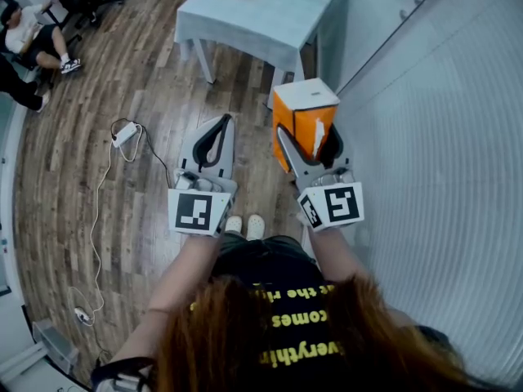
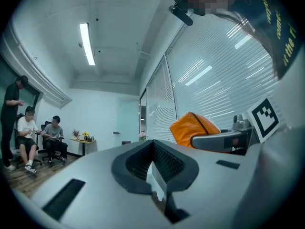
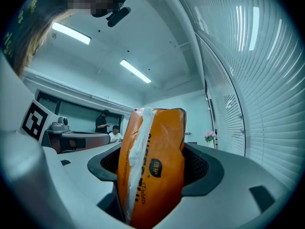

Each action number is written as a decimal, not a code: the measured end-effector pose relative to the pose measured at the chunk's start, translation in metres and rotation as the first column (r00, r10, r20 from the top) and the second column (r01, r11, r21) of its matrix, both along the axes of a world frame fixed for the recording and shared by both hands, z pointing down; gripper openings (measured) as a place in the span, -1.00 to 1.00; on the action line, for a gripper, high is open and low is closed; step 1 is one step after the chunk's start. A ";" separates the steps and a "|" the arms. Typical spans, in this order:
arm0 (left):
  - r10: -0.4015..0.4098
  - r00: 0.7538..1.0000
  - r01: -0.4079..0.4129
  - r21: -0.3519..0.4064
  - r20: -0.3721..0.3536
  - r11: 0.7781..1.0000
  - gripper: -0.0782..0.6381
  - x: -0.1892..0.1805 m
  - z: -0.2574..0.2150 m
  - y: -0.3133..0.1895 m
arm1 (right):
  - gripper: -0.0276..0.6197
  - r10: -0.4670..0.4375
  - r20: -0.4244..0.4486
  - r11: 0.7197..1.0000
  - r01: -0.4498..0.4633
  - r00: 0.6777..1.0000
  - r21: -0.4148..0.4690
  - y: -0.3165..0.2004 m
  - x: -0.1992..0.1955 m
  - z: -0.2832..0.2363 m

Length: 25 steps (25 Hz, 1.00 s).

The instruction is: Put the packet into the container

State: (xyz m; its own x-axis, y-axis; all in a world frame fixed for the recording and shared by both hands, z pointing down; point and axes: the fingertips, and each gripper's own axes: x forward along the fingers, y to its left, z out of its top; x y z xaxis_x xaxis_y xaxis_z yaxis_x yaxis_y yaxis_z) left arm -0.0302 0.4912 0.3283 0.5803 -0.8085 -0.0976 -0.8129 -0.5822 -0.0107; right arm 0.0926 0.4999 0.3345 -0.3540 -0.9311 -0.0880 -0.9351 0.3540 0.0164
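Wood floor point(image 1: 98, 80); white worktop point(image 1: 261, 15) well ahead. Right gripper point(image 1: 309, 137): fingers wide, clamped on orange packet point(image 1: 304, 104), which stands upright between them, nearest worktop. Left gripper point(image 1: 222, 122): fingers together, empty.

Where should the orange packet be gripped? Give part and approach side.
Take the orange packet by the two flat sides flanking its tissue-slit face, coming in from one end, as the right gripper does now: those sides are parallel, and the jaws stay off the loose tissue.
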 end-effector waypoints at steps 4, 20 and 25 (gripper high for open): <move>-0.012 1.000 0.012 -0.002 -0.002 1.000 -0.78 0.007 -0.003 -0.011 | 0.19 -0.016 0.002 1.000 0.017 1.000 -0.004 -0.012 0.006 -0.003; -0.020 1.000 0.019 -0.026 -0.007 0.999 -0.78 -0.003 -0.010 -0.030 | 0.19 -0.018 0.002 0.999 0.018 1.000 -0.028 -0.033 -0.002 -0.012; -0.011 1.000 0.011 -0.010 0.002 1.000 -0.78 0.008 -0.002 -0.036 | 0.19 -0.016 0.014 1.000 0.016 1.000 -0.018 -0.036 0.008 0.000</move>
